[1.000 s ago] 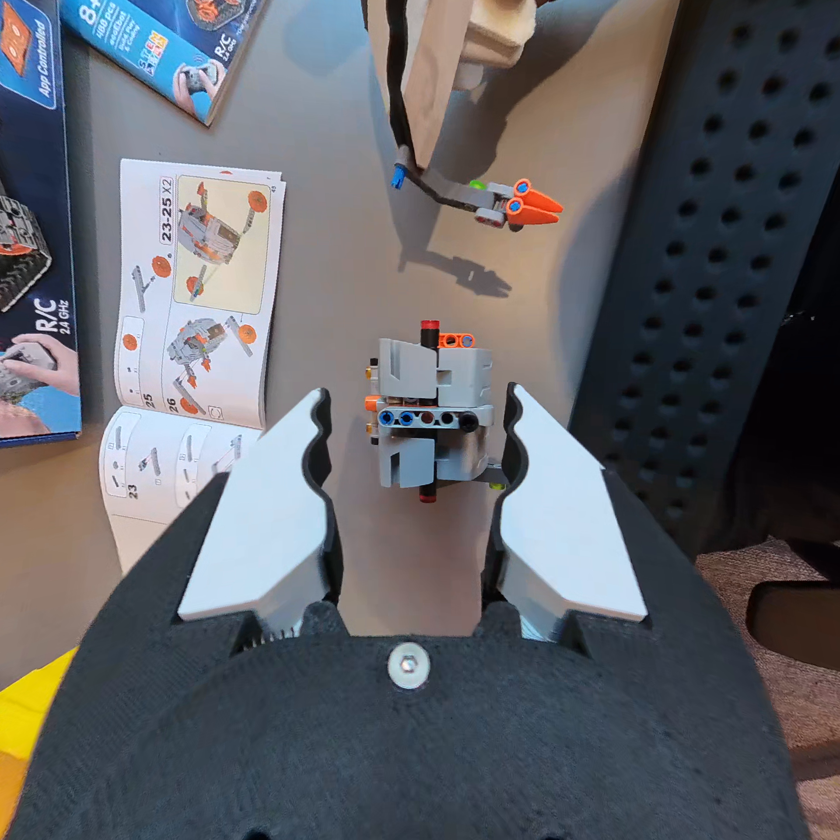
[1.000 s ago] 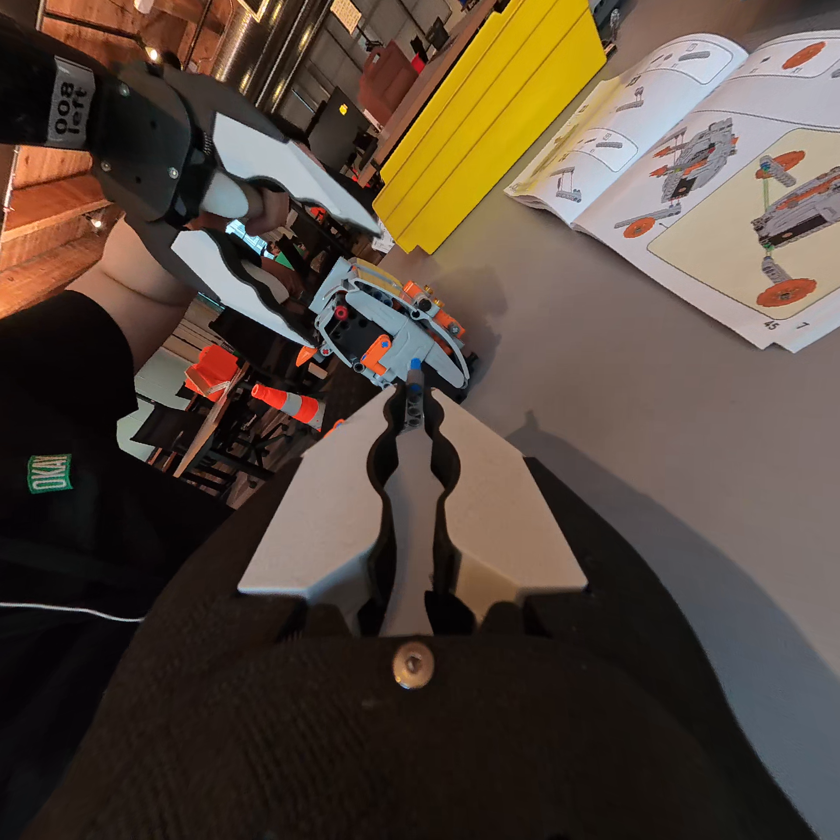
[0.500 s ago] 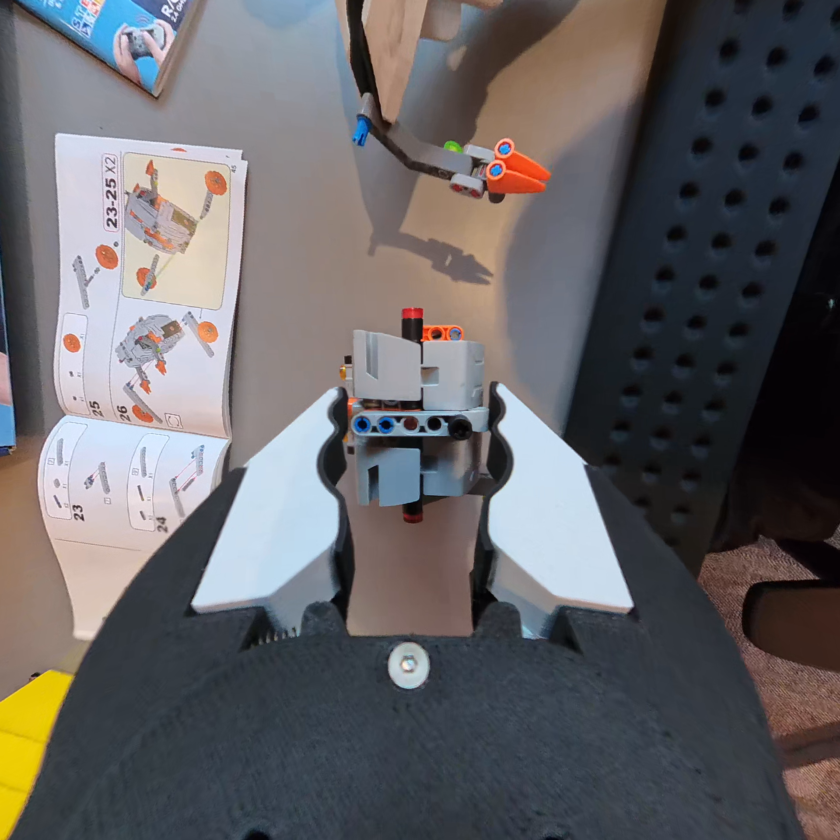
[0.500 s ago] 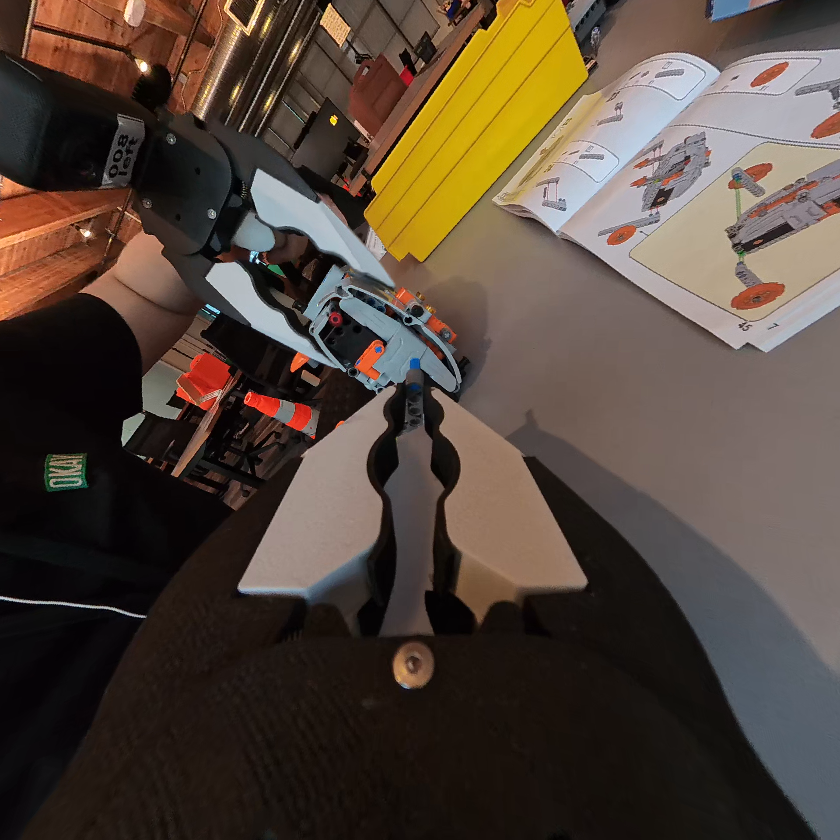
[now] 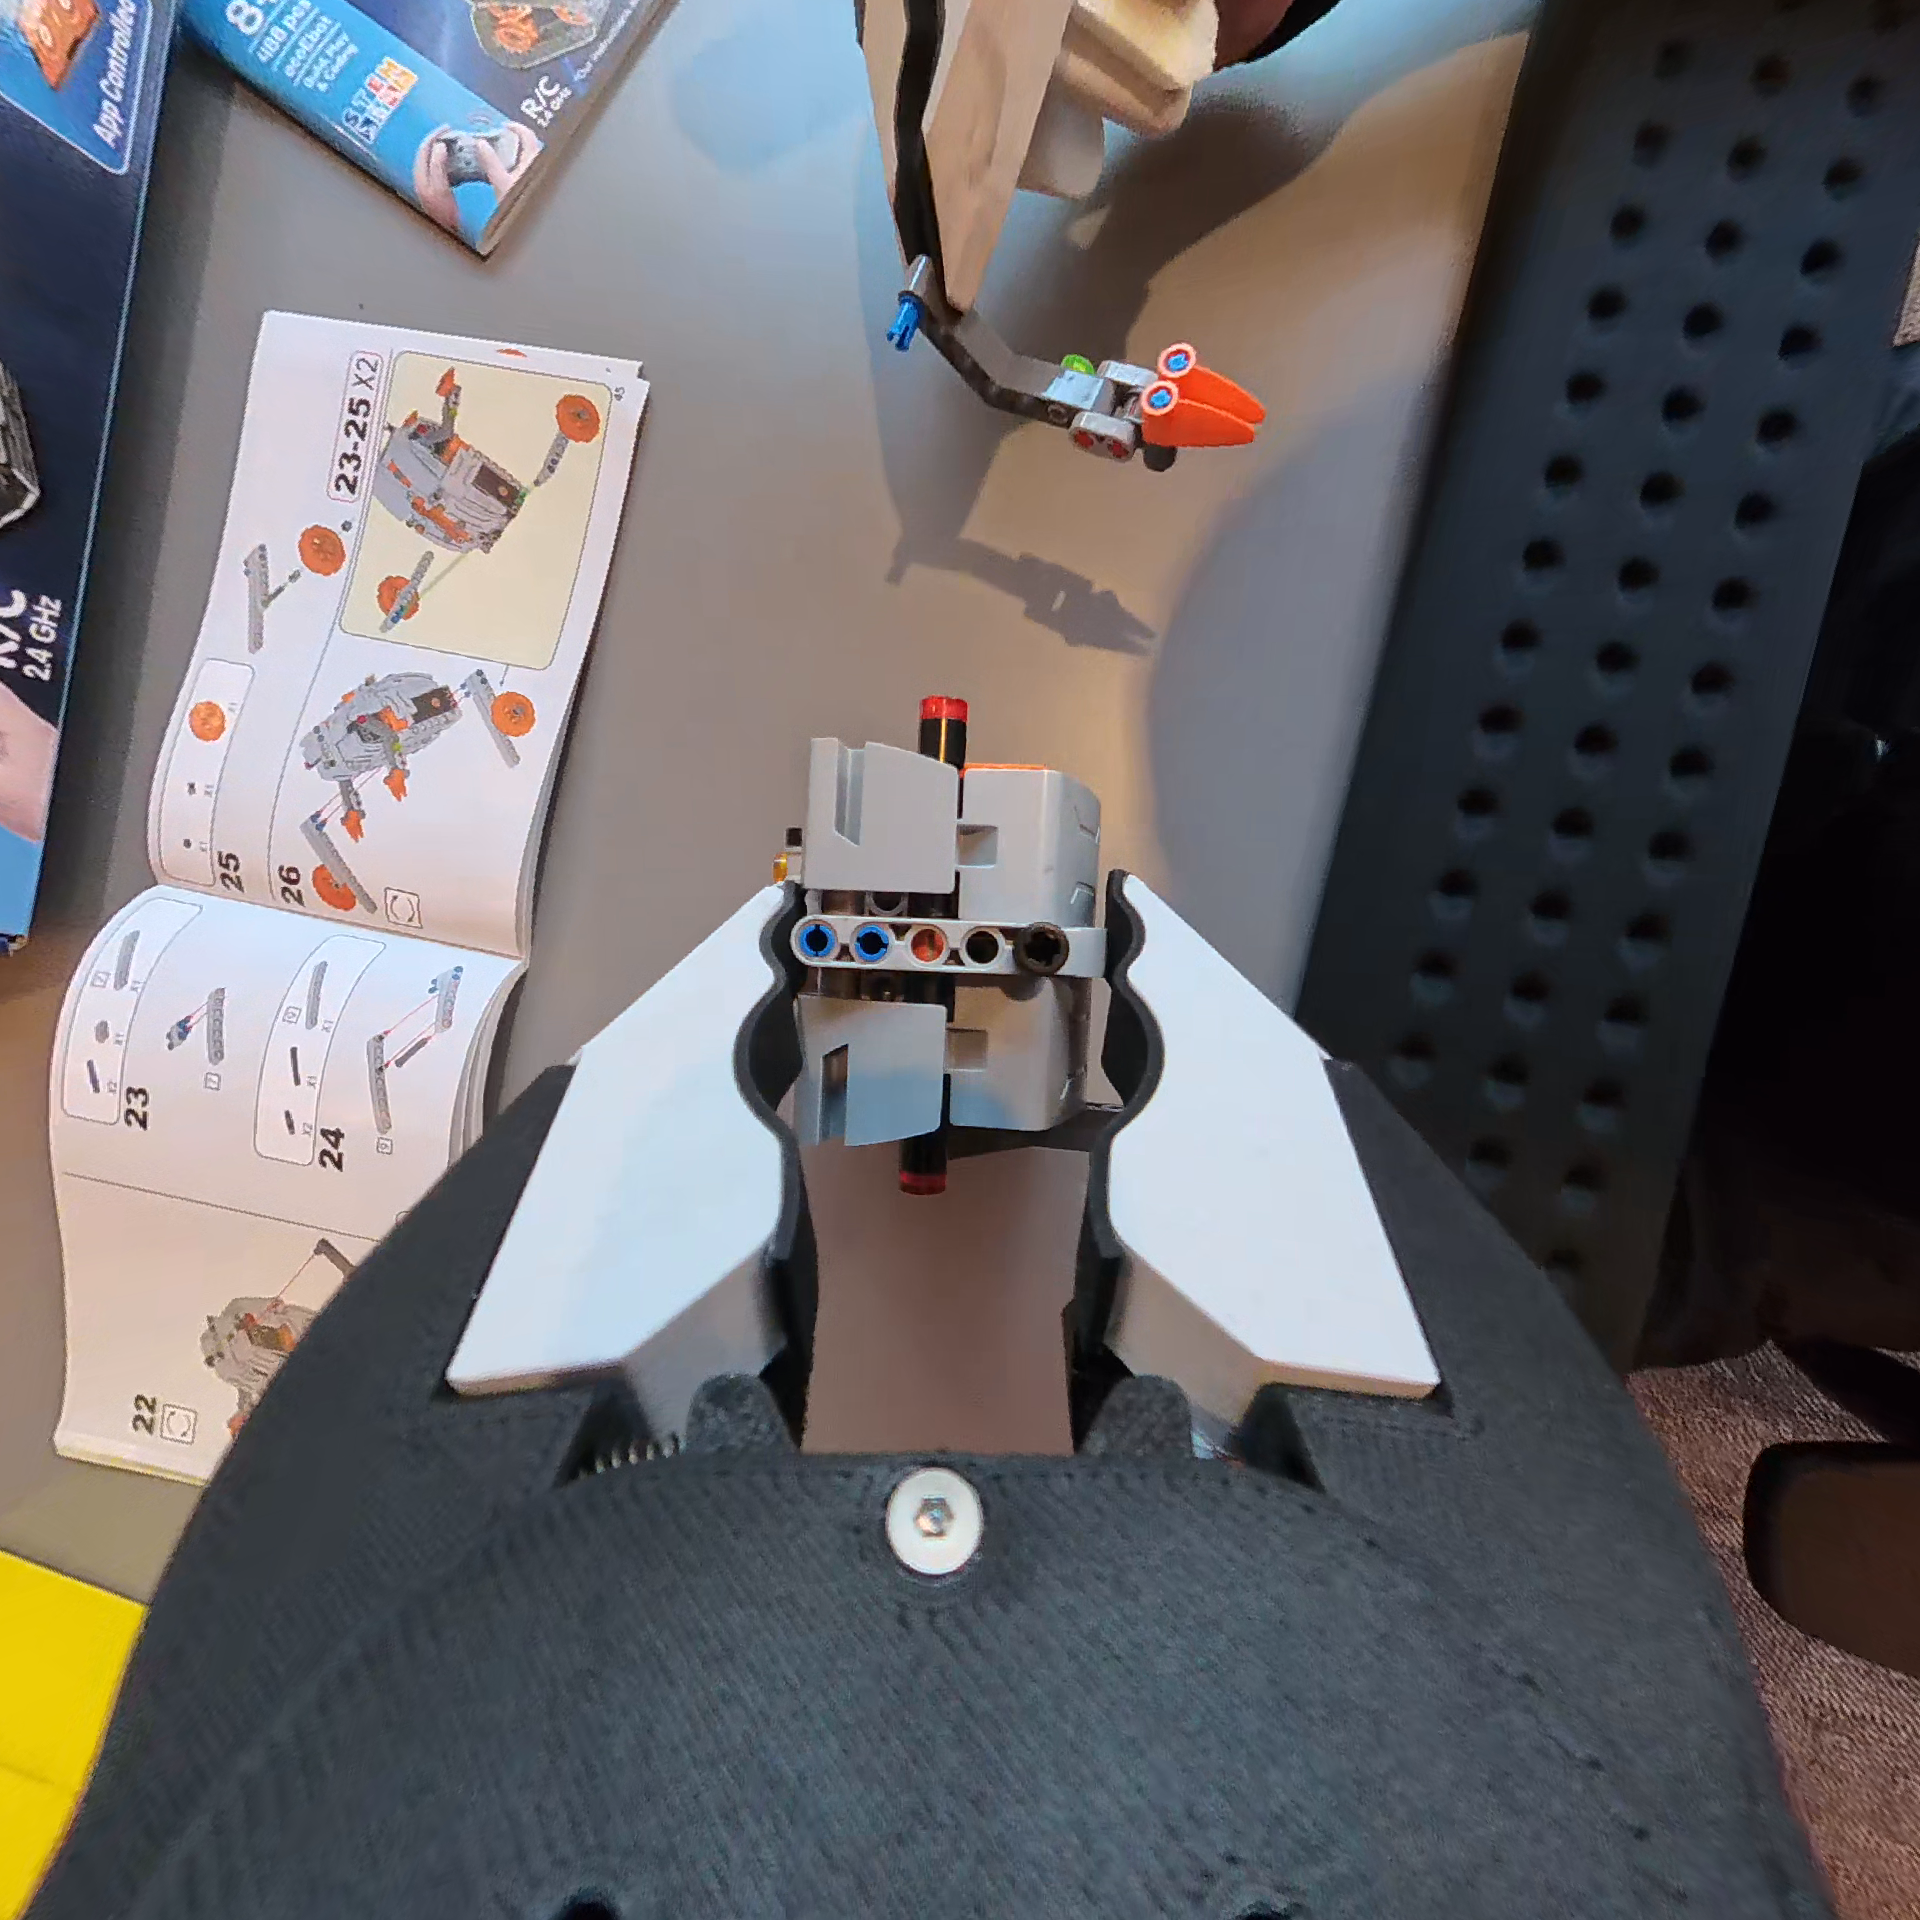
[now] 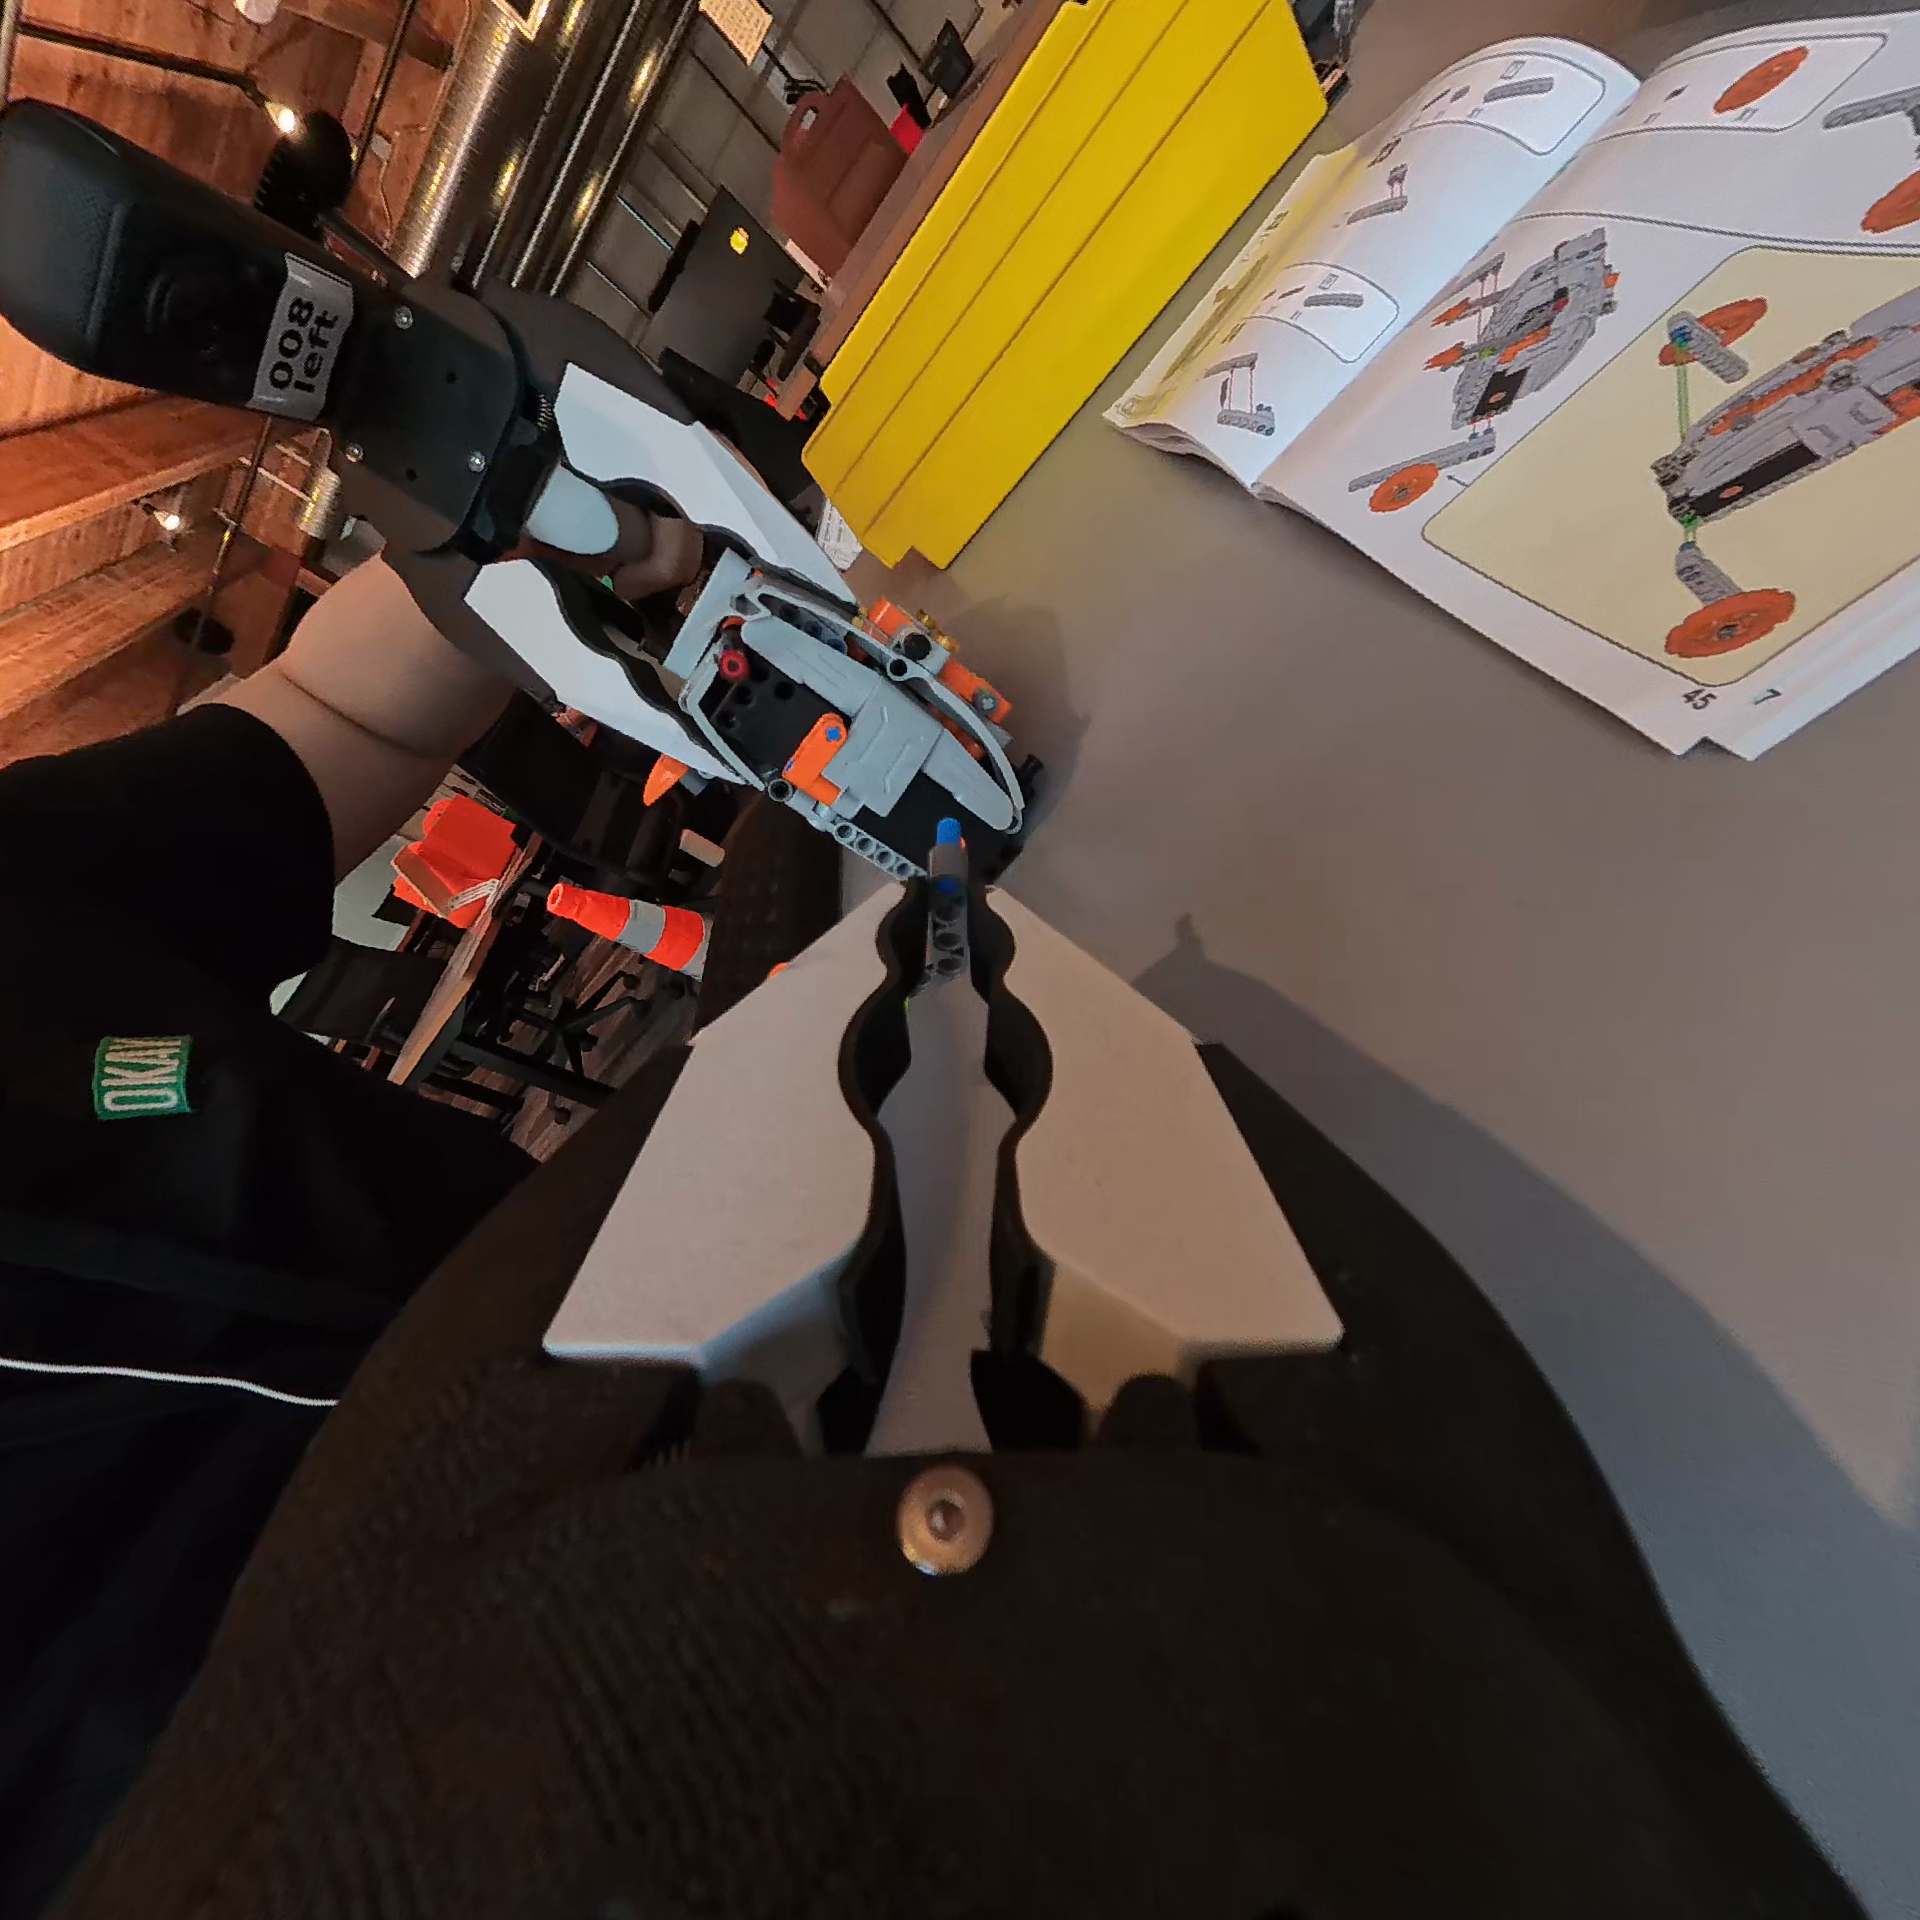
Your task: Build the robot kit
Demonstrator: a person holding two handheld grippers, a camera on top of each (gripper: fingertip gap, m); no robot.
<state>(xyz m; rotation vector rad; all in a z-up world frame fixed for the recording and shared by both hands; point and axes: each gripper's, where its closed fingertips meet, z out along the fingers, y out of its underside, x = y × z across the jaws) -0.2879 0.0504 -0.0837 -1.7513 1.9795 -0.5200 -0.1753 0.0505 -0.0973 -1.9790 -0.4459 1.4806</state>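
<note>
The left gripper [image 5: 951,940] jaws clamp the grey-and-orange brick-built model body [image 5: 940,883]; the right gripper [image 6: 943,940] jaws pinch a dark studded beam with orange claw tips [image 5: 1101,390].

Both grippers have a black, rough-textured body with one silver screw in the middle near the fingers. The left gripper [image 5: 951,940] and the right gripper [image 6: 948,920] each carry two light grey, wedge-shaped fingers [image 5: 665,1164] with black wavy inner pads [image 6: 883,1049]. The person wears a black sleeve [image 6: 156,935] with a small green patch.
</note>
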